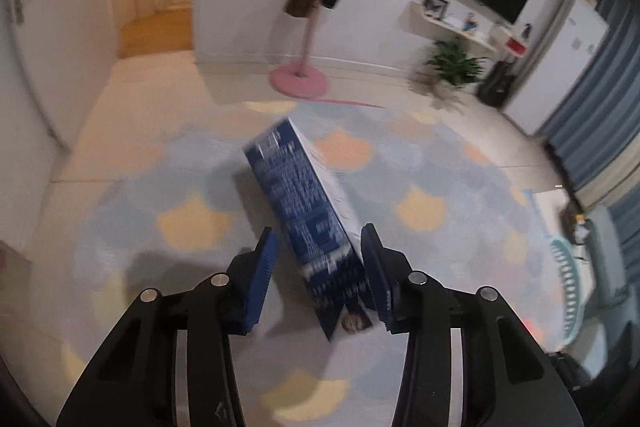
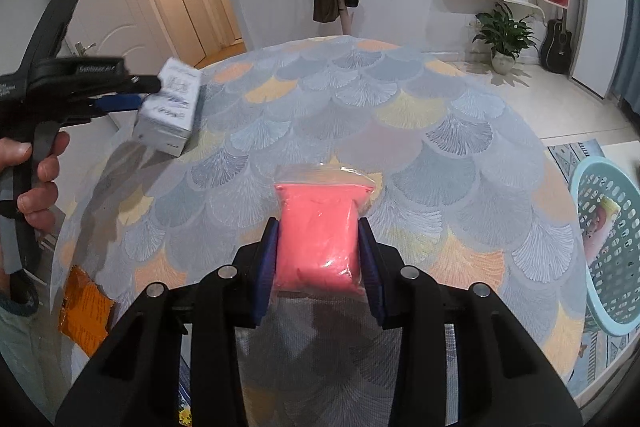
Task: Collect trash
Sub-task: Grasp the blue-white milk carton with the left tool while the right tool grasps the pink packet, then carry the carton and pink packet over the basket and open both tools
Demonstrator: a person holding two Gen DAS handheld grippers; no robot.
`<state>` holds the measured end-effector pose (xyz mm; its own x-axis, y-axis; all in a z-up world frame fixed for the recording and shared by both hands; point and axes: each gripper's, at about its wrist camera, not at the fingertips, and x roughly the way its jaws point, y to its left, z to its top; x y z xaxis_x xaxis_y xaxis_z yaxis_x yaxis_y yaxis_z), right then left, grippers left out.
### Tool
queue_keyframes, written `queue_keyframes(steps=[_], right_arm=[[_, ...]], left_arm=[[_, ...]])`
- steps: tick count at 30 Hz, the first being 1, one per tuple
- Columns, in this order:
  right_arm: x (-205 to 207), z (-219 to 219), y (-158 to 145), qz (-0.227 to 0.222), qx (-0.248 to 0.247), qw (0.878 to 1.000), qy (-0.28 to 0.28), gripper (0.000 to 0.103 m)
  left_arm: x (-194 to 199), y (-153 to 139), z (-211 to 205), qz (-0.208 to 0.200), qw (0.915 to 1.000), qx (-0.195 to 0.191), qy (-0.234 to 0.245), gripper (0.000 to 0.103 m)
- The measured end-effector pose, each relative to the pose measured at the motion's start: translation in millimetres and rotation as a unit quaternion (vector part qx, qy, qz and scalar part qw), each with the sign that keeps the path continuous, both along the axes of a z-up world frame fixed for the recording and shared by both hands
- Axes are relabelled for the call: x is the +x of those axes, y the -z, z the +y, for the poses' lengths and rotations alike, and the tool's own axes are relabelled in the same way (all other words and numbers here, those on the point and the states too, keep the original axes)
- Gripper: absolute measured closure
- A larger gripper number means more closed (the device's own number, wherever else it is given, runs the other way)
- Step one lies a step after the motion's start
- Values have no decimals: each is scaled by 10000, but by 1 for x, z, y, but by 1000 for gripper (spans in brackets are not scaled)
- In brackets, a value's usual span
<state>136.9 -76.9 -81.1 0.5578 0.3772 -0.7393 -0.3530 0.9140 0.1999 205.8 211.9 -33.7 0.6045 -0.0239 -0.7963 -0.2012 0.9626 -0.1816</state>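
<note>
The rug (image 2: pixel 400 115) covers the floor. Above it, the right gripper (image 2: pixel 318 259) has the bag (image 2: pixel 320 227) between its fingers. To its left, the left gripper (image 2: pixel 132 91) holds the box (image 2: pixel 170 107), apparently clear of the rug. A basket (image 2: pixel 608 247) stands at the rug's right edge, a packet (image 2: pixel 84 311) at its near left.

No legible text: blurred print on the blue carton (image 1: pixel 308 203) and left gripper (image 2: pixel 132 95) body.
</note>
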Motion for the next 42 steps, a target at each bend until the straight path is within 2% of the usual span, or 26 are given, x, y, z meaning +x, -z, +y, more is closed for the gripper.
queue_keyframes(steps=[2, 5, 6, 8, 9, 10, 12, 13, 18, 20, 21, 23, 25, 27, 28, 34, 40, 42], right_arm=[[1, -1, 0, 25, 34, 10000, -2, 68], [2, -2, 0, 63, 68, 10000, 0, 68], [2, -1, 1, 70, 58, 10000, -4, 68], [2, 0, 0, 64, 47, 10000, -10, 68], [2, 0, 0, 58, 47, 10000, -7, 68], [2, 0, 0, 58, 52, 10000, -3, 68], [3, -1, 1, 70, 78, 9999, 10, 68], [4, -2, 1, 75, 97, 9999, 18, 68], [2, -6, -2, -21, 204, 9998, 63, 68], [-1, -7, -5, -118, 235, 9996, 70, 68], [-2, -8, -6, -172, 254, 9995, 77, 68], [-5, -10, -9, -259, 303, 9992, 80, 68], [-7, -11, -11, -305, 345, 9989, 57, 68], [-7, -12, -13, -335, 351, 9988, 90, 68], [-8, -13, -14, -339, 372, 9987, 108, 68], [-9, -37, -28, -545, 321, 9972, 406, 68], [-7, -88, -61, -1029, 256, 9890, 1030, 68], [-7, -103, -69, -1164, 219, 9855, 1218, 68]], left_arm=[[-3, 3, 9, 80, 9999, 127, -30, 61], [-8, 9, 24, 125, 9998, -70, -115, 61], [-9, 10, 25, 120, 9997, -171, -88, 57], [-10, 12, 21, 81, 9988, -479, -60, 40], [-9, 13, 19, 57, 9981, -610, -115, 23], [-11, 15, 15, 29, 9974, -695, -195, 16], [-3, 19, 7, 97, 9971, -715, -235, 16], [0, 22, 3, 173, 9976, -599, -286, 16], [18, 31, -20, 432, 9978, 237, -446, 19], [20, 36, -30, 495, 9968, 508, -380, 26], [20, 37, -32, 519, 9965, 567, -338, 31], [16, 36, -36, 425, 9971, 598, -198, 35], [10, 34, -40, 321, 9978, 582, -60, 45], [3, 28, -42, 100, 9994, 271, 182, 49], [-2, 23, -42, -26, 9995, 18, 330, 49], [-16, 2, -68, -393, 9962, -172, 757, 50], [-18, -28, -125, -743, 9883, -287, 1302, 50], [-17, -37, -156, -852, 9830, -335, 1589, 50]])
